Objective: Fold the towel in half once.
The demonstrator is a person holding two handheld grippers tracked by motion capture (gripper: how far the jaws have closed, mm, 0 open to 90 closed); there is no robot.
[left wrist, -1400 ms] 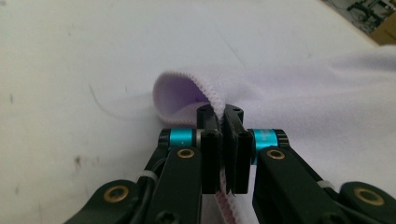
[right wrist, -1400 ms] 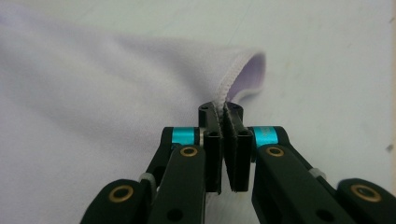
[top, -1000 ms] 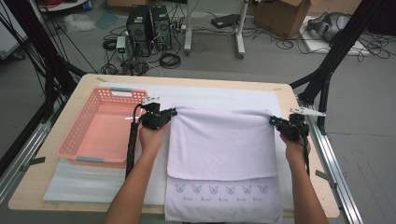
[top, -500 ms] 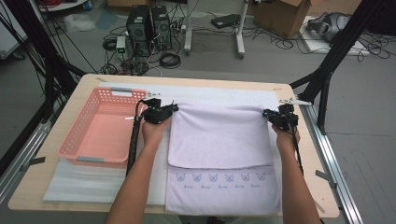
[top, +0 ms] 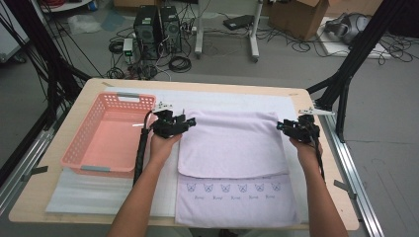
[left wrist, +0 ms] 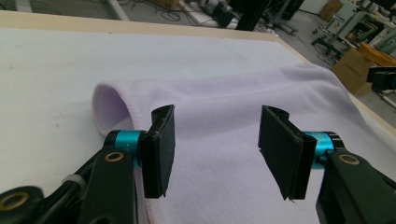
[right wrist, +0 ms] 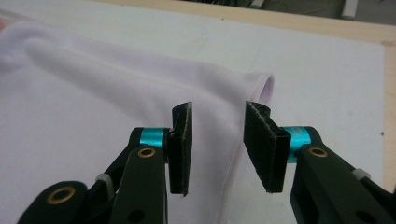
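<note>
Now, at the fold line:
Towel position: lying flat on the white mat mid-table, folded once, fold running along the far edge, printed near border sticking out from under the top layer.
Long axis of fold: running left to right across the table, ending in two rounded corners, one at each gripper.
Left gripper: hovering at the far-left corner of the fold, jaws spread wide, gripping nothing, as the left gripper view is showing.
Left relation: looped corner of cloth lying just beyond and to the left of the left jaw, fabric passing under the gap between the jaws.
Right gripper: hovering at the far-right corner, jaws parted to a moderate gap, gripping nothing, as the right gripper view is showing.
Right relation: towel side edge running up through the gap, corner loop lying just ahead and slightly right.
Nearer hand: neither clearly; each sitting just beside its own corner.
Likely step: judging by the empty jaws on a finished fold, either letting go or preparing another fold.
Basket: sitting empty at the left, just beside the left hand.
Count: one towel, one pink basket, one mat, two grippers, two free corners.
</note>
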